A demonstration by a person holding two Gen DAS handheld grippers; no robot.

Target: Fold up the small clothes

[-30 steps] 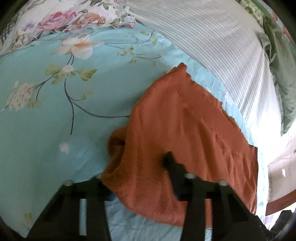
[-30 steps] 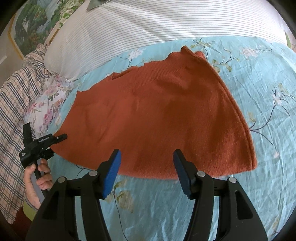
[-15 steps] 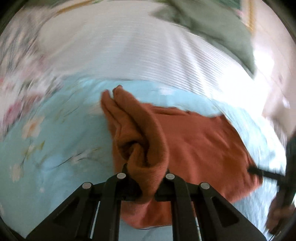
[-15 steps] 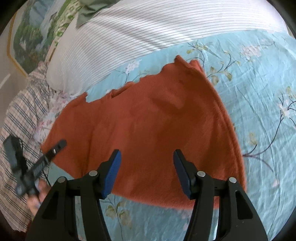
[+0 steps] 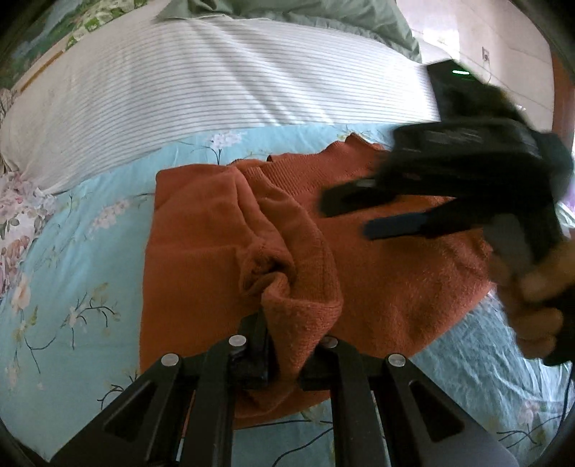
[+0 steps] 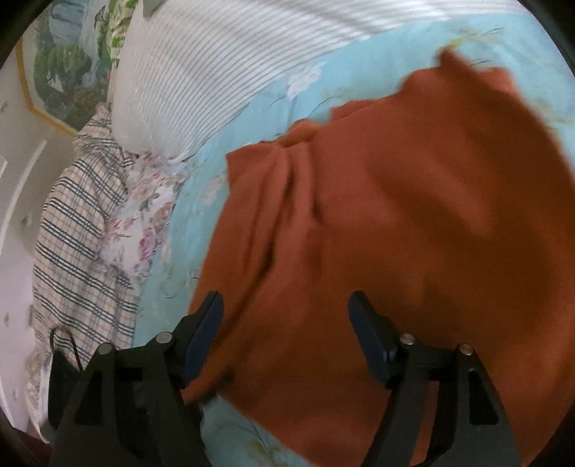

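Note:
A rust-orange knit garment lies on the light blue floral bedsheet. My left gripper is shut on a bunched fold of the garment's left side, lifted and drawn over the rest. My right gripper is open, its blue-padded fingers hovering just above the garment. It also shows in the left wrist view at the right, blurred, held by a hand over the garment.
A white striped pillow lies along the far side, with a green cloth behind it. A plaid cloth and a pink floral fabric lie at the left edge of the bed.
My left gripper closed on the garment's edge and pulled a fold up and across. My right gripper moved left and closer over the garment, staying open.

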